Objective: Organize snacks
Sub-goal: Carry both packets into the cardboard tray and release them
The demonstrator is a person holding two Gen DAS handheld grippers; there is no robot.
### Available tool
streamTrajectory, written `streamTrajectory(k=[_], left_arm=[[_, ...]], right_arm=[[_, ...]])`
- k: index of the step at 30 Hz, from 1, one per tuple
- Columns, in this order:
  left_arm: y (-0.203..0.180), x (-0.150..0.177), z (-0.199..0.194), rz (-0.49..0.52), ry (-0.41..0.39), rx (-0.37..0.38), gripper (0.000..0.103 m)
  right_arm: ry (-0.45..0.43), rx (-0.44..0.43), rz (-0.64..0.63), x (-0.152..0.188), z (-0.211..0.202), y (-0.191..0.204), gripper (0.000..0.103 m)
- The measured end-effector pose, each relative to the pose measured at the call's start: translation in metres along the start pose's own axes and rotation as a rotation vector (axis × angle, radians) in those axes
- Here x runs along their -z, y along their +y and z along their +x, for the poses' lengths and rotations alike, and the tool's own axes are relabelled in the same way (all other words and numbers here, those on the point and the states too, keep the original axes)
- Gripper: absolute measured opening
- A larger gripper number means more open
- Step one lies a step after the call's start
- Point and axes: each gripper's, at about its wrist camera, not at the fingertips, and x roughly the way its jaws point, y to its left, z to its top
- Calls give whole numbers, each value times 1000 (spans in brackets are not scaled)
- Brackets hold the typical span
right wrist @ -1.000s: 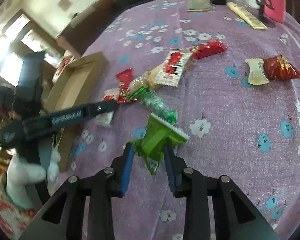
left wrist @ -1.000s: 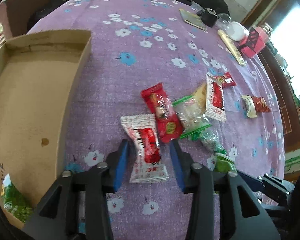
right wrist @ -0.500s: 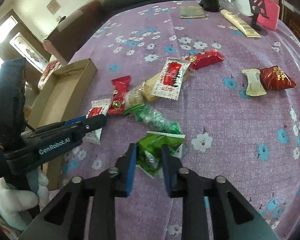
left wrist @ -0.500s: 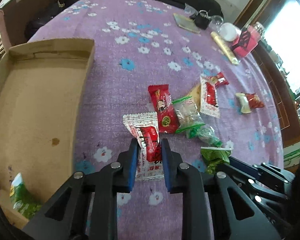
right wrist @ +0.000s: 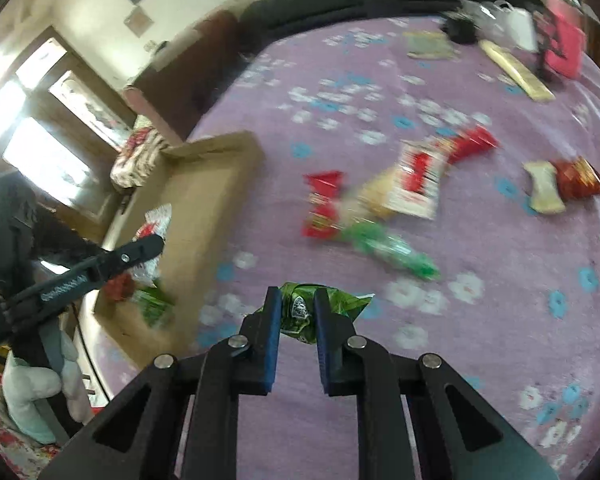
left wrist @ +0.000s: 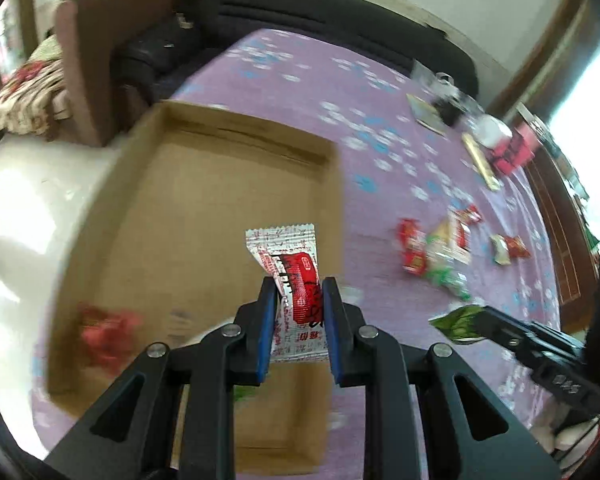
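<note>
Here the left gripper (left wrist: 296, 292) pinches a white-and-red snack packet (left wrist: 290, 264) between its blue pads and holds it in the air over the open cardboard box (left wrist: 204, 200), near the box's right wall. That wall and the far wall stand up as low rims, and most of the box floor is bare, with a blurred red packet (left wrist: 108, 334) toward the near left corner. The right gripper (right wrist: 294, 312) has just been closing and now clamps a crumpled green packet (right wrist: 332, 302) above the purple flowered tablecloth (right wrist: 480, 352), to the right of the box. Beyond it a loose heap of snacks (right wrist: 376, 208) lies mid-table, with two more packets (right wrist: 560, 184) apart toward the right edge. The cloth between the heap and the box is open.
</note>
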Motion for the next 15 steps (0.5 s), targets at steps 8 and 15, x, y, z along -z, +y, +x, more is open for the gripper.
streamTrajectory(k=[8, 15], left_arm=[[69, -11, 6, -37, 25, -67, 24], [90, -9, 27, -32, 76, -74, 25]], right_arm=[[-1, -108, -61, -26, 48, 81, 14], [58, -101, -57, -28, 110, 113, 14]])
